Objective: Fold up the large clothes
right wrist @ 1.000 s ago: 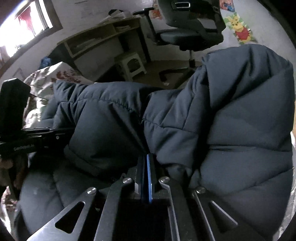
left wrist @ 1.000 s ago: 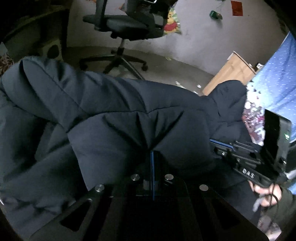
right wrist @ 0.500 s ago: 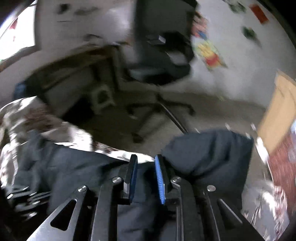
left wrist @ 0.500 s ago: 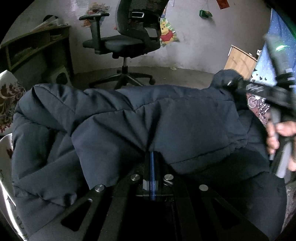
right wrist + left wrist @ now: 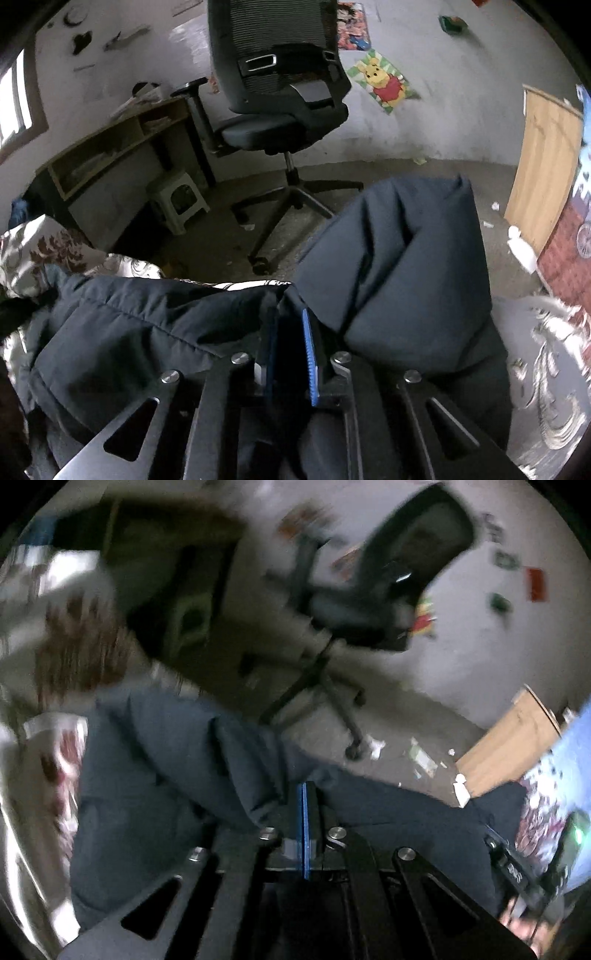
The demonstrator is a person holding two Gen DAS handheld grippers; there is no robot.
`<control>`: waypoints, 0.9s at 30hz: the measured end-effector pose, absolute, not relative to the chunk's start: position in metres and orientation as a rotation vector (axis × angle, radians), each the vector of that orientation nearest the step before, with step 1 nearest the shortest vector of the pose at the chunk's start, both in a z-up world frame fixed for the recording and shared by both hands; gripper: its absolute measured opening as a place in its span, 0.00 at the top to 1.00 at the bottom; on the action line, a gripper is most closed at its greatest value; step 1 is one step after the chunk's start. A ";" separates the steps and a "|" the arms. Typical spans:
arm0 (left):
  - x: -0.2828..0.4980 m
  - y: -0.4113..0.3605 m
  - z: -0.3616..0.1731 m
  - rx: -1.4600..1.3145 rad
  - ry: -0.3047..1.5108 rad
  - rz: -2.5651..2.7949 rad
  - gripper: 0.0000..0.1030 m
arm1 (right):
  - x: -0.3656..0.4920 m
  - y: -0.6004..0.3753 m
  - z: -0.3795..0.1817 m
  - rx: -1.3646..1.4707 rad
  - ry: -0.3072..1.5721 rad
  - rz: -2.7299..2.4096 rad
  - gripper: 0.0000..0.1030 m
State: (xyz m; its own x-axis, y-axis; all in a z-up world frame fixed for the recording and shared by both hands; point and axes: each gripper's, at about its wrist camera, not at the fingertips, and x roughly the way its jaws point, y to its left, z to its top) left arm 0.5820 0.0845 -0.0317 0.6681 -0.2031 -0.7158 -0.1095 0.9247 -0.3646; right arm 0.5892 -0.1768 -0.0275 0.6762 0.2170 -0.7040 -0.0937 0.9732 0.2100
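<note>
A dark navy padded jacket lies bunched on floral bedding. In the blurred left wrist view my left gripper is shut, its blue pads pressed together with no fabric showing between them; the jacket lies just below and behind the tips. In the right wrist view my right gripper has a gap between its pads and its jaws are closing. Nothing is pinched there. A puffy fold of the jacket rises against the right finger, and more of it spreads to the left. The right gripper also shows at the lower right of the left wrist view.
A black office chair stands on the concrete floor beyond the bed edge, with a small plastic stool and a low desk shelf to its left. A wooden board leans at the right. Paper scraps litter the floor.
Both grippers held jacket folds a second ago. The right jaws opened and dropped theirs, then narrowed slightly. The jacket no longer drapes over the left fingertips, and the left view has swung and tilted.
</note>
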 end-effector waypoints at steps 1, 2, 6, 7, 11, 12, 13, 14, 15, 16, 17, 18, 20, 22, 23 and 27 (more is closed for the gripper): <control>0.586 0.086 -0.037 -0.412 0.868 -0.046 0.99 | 0.590 -0.180 -0.030 0.185 0.814 0.180 0.91; 0.590 0.090 -0.041 -0.431 0.880 -0.038 0.99 | 0.589 -0.183 -0.033 0.207 0.816 0.181 0.93; 0.601 0.102 -0.056 -0.539 0.945 -0.027 0.99 | 0.592 -0.192 -0.040 0.279 0.845 0.191 0.97; 0.602 0.106 -0.053 -0.550 0.941 -0.025 1.00 | 0.593 -0.192 -0.040 0.279 0.852 0.192 0.98; 0.579 0.099 -0.021 -0.478 0.841 -0.057 1.00 | 0.585 -0.187 -0.017 0.231 0.807 0.202 0.92; 0.574 0.095 -0.014 -0.462 0.804 -0.085 0.99 | 0.584 -0.185 -0.008 0.209 0.780 0.212 0.92; 0.570 0.090 -0.007 -0.442 0.768 -0.119 0.99 | 0.583 -0.182 0.004 0.169 0.742 0.218 0.92; 0.566 0.082 -0.001 -0.413 0.734 -0.157 0.99 | 0.584 -0.179 0.013 0.136 0.715 0.222 0.92; 0.564 0.073 0.003 -0.385 0.718 -0.201 0.99 | 0.589 -0.177 0.020 0.113 0.698 0.224 0.90; 0.565 0.067 0.003 -0.367 0.725 -0.230 0.99 | 0.593 -0.176 0.023 0.106 0.692 0.219 0.88; 0.569 0.060 0.000 -0.344 0.757 -0.241 0.99 | 0.600 -0.177 0.025 0.099 0.690 0.195 0.88; 0.572 0.057 -0.005 -0.335 0.790 -0.232 0.99 | 0.607 -0.181 0.024 0.100 0.700 0.154 0.88; 0.577 0.055 -0.019 -0.344 0.840 -0.214 0.99 | 0.618 -0.192 0.012 0.140 0.756 0.090 0.87; 0.576 0.056 -0.024 -0.342 0.852 -0.216 0.99 | 0.626 -0.209 -0.011 0.202 0.854 0.038 0.88; 0.574 0.054 -0.026 -0.318 0.860 -0.223 0.99 | 0.626 -0.217 -0.021 0.236 0.882 0.032 0.91; 0.564 0.045 -0.022 -0.264 0.841 -0.219 0.99 | 0.612 -0.228 -0.023 0.293 0.873 0.048 0.91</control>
